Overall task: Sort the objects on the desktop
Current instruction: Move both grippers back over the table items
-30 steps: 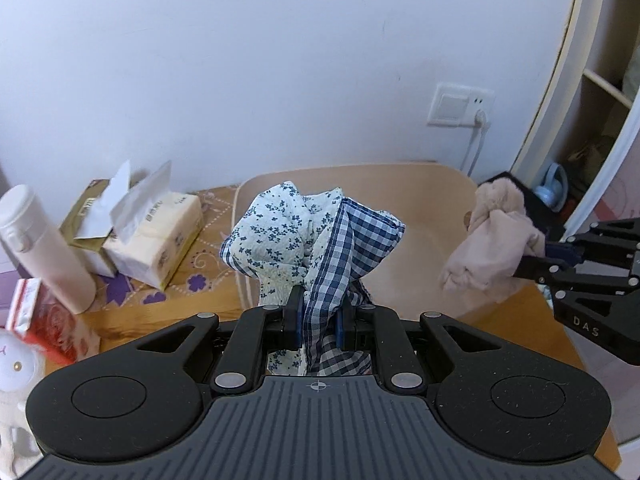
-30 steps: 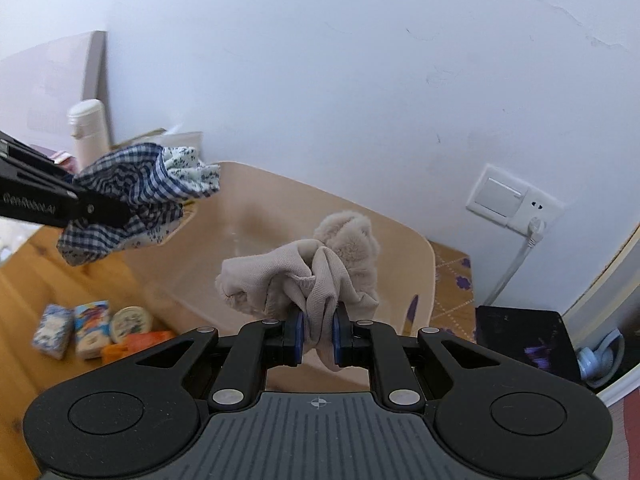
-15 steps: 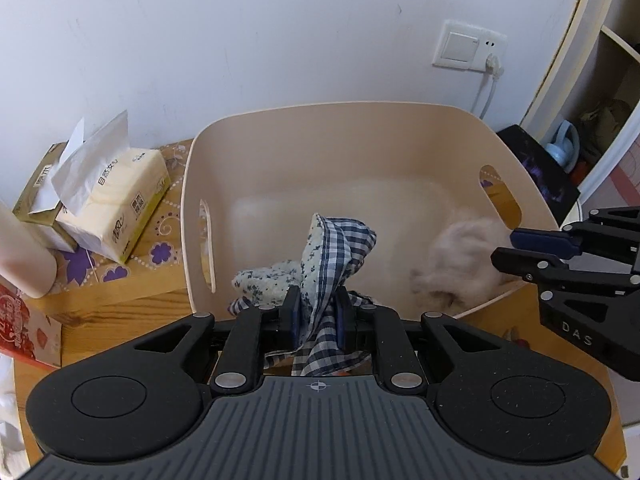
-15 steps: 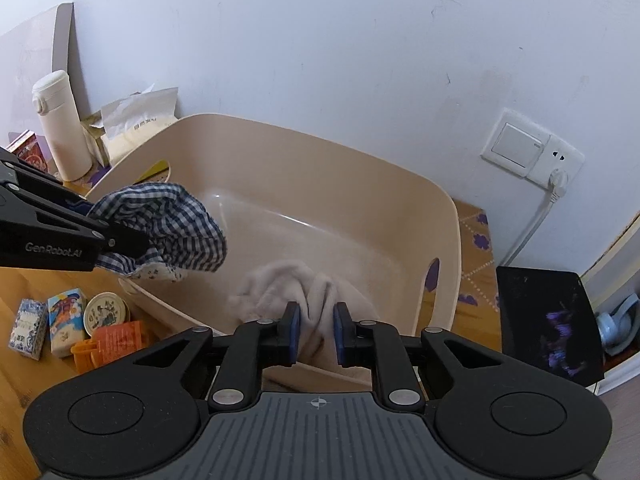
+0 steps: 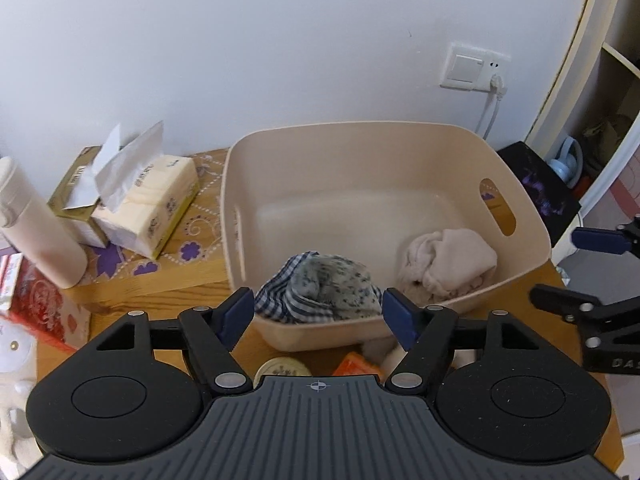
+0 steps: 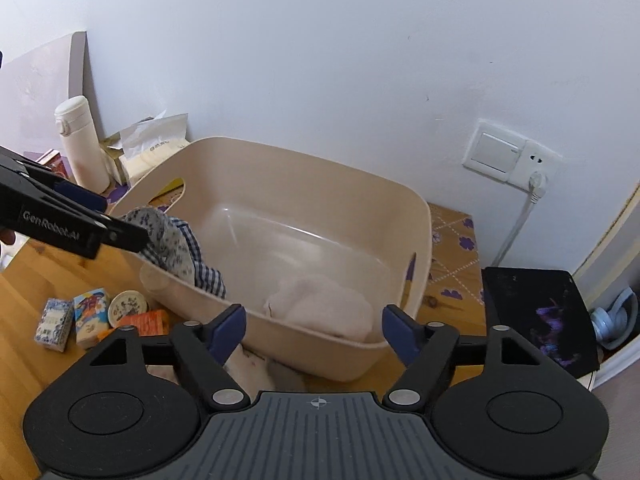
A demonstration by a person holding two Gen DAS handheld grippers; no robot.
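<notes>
Cloth (image 5: pixel 316 292) checked and floral, crumpled

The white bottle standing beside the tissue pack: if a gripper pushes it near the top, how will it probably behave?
The white bottle is tall and narrow and stands upright, so a push near its cap would probably tip it rather than slide it. Its round body would then likely roll. The surface looks smooth, so the pads may slip. Its weight cannot be judged, because the contents are hidden.

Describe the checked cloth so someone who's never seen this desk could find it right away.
Find the beige tub against the wall. Two bundles lie inside; the checked cloth sits at the near rim, by the tissue side. It's blue-and-white check with floral print, unlike the plain beige cloth beside it.
</notes>
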